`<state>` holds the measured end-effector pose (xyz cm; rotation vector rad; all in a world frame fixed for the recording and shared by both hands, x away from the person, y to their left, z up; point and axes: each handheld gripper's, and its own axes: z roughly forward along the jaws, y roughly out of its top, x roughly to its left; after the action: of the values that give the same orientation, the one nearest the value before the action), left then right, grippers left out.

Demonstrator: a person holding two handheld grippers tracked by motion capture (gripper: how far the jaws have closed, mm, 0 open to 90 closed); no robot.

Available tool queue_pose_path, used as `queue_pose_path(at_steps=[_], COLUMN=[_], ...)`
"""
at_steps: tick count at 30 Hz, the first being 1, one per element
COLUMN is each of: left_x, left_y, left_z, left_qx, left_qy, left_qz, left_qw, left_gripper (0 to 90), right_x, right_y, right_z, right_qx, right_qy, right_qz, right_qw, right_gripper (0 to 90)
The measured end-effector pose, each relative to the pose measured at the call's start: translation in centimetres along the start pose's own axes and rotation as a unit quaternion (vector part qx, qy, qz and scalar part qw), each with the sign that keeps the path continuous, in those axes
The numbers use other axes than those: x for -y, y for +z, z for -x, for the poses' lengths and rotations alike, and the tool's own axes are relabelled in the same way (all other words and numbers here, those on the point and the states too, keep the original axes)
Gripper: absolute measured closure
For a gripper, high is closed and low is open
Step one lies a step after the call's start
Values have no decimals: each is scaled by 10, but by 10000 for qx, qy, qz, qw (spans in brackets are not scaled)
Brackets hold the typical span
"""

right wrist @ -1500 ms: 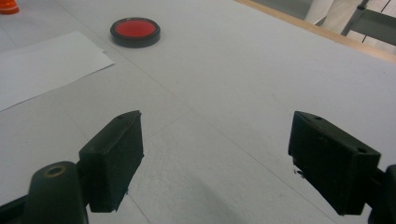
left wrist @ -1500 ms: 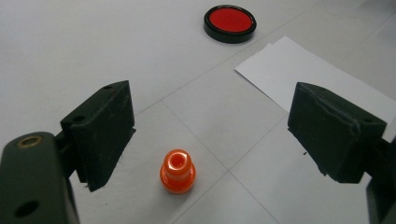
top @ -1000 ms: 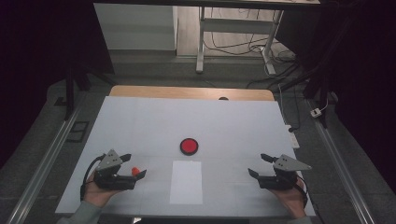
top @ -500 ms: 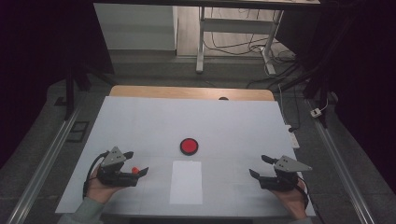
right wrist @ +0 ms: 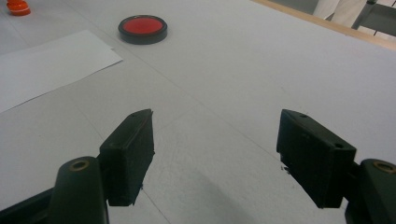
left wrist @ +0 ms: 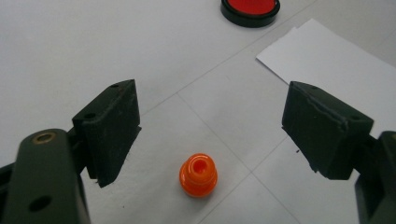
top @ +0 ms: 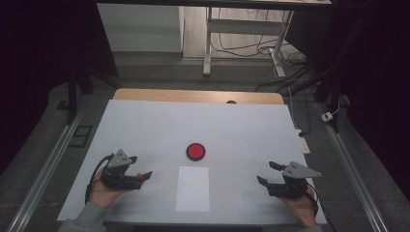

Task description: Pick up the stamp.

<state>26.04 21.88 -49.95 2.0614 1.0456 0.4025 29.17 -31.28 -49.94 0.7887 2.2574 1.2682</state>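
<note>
Count: 2 tools, 1 orange peg, 1 red disc, 1 paper sheet, all on 1 desk (top: 145, 125). Left tool (top: 145, 175) sat at the desk's near-left, held in a hand (top: 104, 191); jaws were spread wide w/ nothing between the pads. Orange peg (left wrist: 198, 175) stood upright on the desk, between the left tool's jaws but touching neither, nearer the left pad in the left gripper view. Right tool (top: 266, 173) sat at near-right, well apart from the peg; jaws likewise spread, holding nothing. Red disc (top: 196, 151) w/ black rim lay near desk centre, just beyond the far edge of the white paper sheet (top: 193, 188), approx. midway between the tools. View differences: high view gave both tools, both hands and the whole layout, but the peg read as a small red-orange dot by the left tool's jaws. Left gripper view resolved the peg's shape: round body, narrower neck, hollow top. Right gripper view showed the peg at its top-left corner, beyond the sheet, plus the desk's wooden far edge.
</note>
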Motion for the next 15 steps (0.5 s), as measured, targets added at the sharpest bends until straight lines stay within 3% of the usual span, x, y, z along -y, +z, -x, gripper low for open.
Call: queue_pose_path(at_steps=[7,15], left_x=[2,10], left_y=[3,8], left_z=[0,-4], left_qx=[-45,-41], left_qy=[131,78], left_qz=[-143,-296], left_qw=[9998,9995], left_gripper=[221,252], right_x=[2,2], right_y=[0,1], right_z=[-1,-1], right_qx=[-4,-12], right_qy=[7,7], right_qz=[-37,-35], right_qw=[10000,10000], right_gripper=[277,278])
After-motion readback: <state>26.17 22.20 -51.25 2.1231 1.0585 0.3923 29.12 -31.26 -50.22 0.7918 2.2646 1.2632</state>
